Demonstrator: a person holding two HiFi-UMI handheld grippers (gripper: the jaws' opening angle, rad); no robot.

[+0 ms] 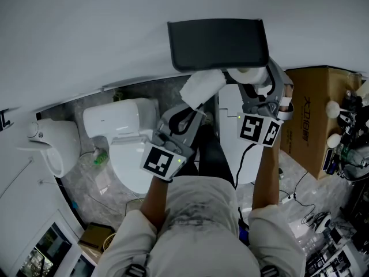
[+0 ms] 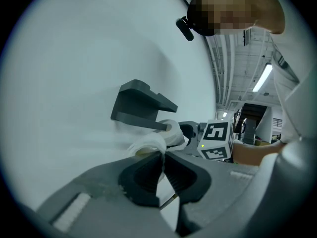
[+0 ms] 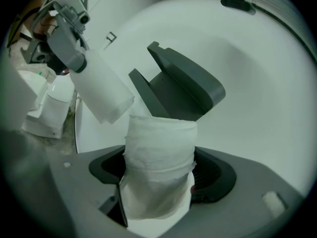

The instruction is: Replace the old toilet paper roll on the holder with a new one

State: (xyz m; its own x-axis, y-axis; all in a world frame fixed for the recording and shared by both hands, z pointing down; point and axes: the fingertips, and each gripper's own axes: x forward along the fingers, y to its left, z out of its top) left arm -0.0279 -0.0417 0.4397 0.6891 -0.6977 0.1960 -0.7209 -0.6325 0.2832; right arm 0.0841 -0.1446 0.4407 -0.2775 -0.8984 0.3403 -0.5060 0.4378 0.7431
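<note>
Facing a pale wall (image 1: 86,27), a person works with two hand-held grippers at one dark grey holder (image 1: 216,42) fixed at the top centre of the head view. Its lid is tilted up in the right gripper view, probably so that a roll can pass in or out.

The right gripper (image 3: 161,172) has its jaws spread wide and clamped on the sides of a toilet paper roll (image 3: 158,138). This soft, slightly rumpled white cylinder stands upright between the pads at lower centre, just below and in front of the open holder. It sits close enough to suggest it is either going in or has come out.

The left gripper (image 2: 162,157) has its jaws almost together, pinching the thin edge of a second roll (image 3: 101,88). That is a smoother white cylinder at the upper left of the right gripper view, near the holder but off to one side. It seems held there to leave the holder's opening free for the other hand. Which roll is old and which is new cannot be told.

Counted: two grippers, two white rolls, one holder. Lower in the head view stand one white toilet (image 1: 124,137) at left and one cardboard box (image 1: 314,114) at right.
</note>
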